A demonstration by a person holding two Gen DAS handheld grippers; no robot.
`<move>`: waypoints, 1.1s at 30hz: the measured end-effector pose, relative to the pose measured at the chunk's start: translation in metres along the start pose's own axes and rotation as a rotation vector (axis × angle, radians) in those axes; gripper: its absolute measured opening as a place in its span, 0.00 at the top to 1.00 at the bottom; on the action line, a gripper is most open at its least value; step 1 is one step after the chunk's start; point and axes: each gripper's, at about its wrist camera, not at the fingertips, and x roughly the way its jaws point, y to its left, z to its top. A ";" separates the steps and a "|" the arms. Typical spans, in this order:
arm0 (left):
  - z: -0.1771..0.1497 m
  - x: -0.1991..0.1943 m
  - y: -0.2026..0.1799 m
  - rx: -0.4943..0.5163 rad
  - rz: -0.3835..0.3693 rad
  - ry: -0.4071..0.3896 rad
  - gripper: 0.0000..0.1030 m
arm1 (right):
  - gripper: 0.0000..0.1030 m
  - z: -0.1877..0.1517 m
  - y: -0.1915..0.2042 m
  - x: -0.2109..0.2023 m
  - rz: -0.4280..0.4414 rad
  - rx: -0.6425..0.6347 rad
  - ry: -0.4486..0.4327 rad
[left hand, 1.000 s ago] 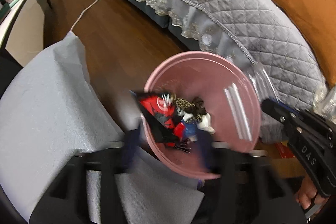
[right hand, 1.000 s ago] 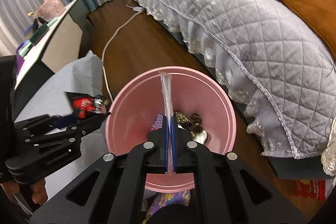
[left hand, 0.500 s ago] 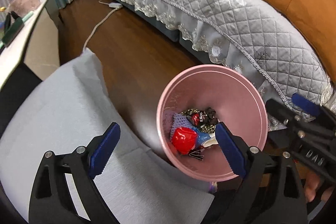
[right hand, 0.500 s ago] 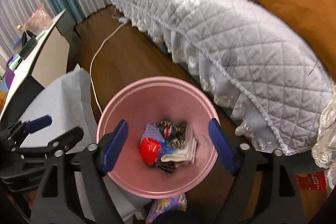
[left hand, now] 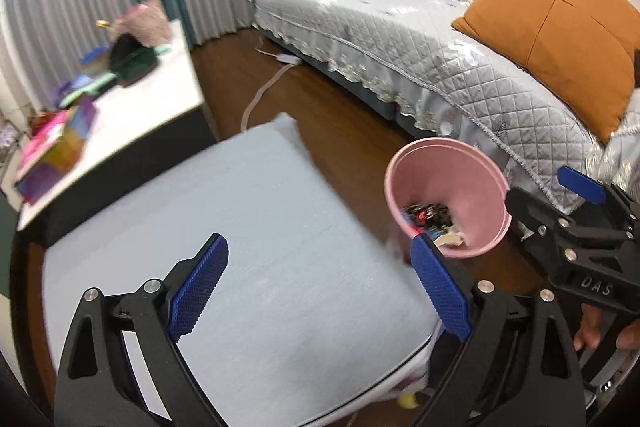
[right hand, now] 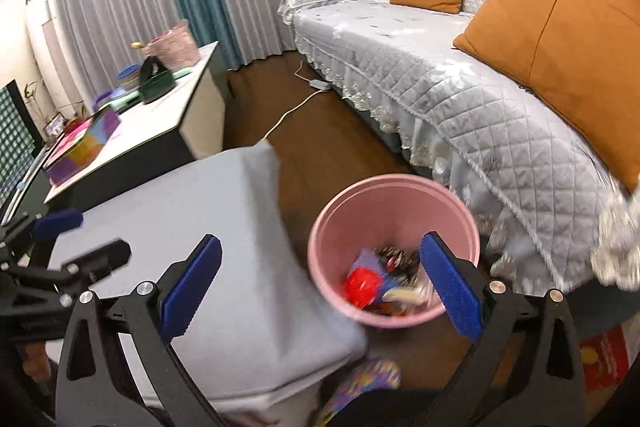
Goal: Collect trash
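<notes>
A pink bin (left hand: 480, 163) (right hand: 360, 203) stands on the wood floor beside the grey cloth-covered table (left hand: 240, 227) (right hand: 200, 227). Wrappers and a red piece of trash (right hand: 362, 283) lie inside it, also seen in the left wrist view (left hand: 430, 217). My left gripper (left hand: 320, 271) is open and empty over the table. My right gripper (right hand: 320, 275) is open and empty above the table edge and the bin. The right gripper (left hand: 560, 203) shows at the right of the left wrist view; the left gripper (right hand: 76, 235) shows at the left of the right wrist view.
A grey quilted sofa (left hand: 400, 27) (right hand: 440, 67) with orange cushions (left hand: 556, 23) runs along the right. A white side table (left hand: 140, 107) (right hand: 152, 123) with coloured boxes and a basket stands at the left. A white cable (right hand: 296, 103) lies on the floor.
Both grippers opened, dropping the red wrapper and the clear strip into the bin. Both have since risen and pulled back, so the bin looks smaller and the table fills the foreground.
</notes>
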 end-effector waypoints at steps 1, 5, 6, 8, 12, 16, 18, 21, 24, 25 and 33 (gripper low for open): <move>-0.011 -0.013 0.006 0.011 0.033 -0.005 0.13 | 0.05 -0.008 0.009 -0.010 0.003 -0.005 -0.001; -0.051 -0.045 0.025 0.008 0.092 -0.020 0.13 | 0.05 -0.041 0.041 -0.051 0.028 -0.041 -0.023; -0.065 -0.052 0.031 -0.021 0.109 -0.020 0.13 | 0.05 -0.047 0.045 -0.057 0.036 -0.048 -0.022; -0.083 -0.060 0.036 -0.062 0.110 -0.009 0.13 | 0.05 -0.064 0.056 -0.069 0.040 -0.061 -0.004; -0.116 -0.076 0.044 -0.143 0.095 0.001 0.13 | 0.05 -0.094 0.066 -0.087 0.056 -0.056 0.042; -0.139 -0.089 0.038 -0.144 0.093 -0.008 0.13 | 0.05 -0.099 0.068 -0.102 0.041 -0.072 0.024; -0.145 -0.093 0.034 -0.139 0.099 -0.016 0.13 | 0.05 -0.100 0.069 -0.110 0.036 -0.077 0.005; -0.151 -0.098 0.031 -0.132 0.110 -0.026 0.13 | 0.05 -0.101 0.072 -0.116 0.034 -0.095 -0.010; -0.150 -0.102 0.033 -0.141 0.113 -0.035 0.13 | 0.05 -0.103 0.073 -0.120 0.030 -0.104 -0.011; -0.150 -0.103 0.034 -0.145 0.115 -0.040 0.13 | 0.05 -0.103 0.073 -0.120 0.027 -0.105 -0.012; -0.151 -0.108 0.034 -0.154 0.124 -0.050 0.13 | 0.05 -0.103 0.071 -0.120 0.022 -0.103 -0.006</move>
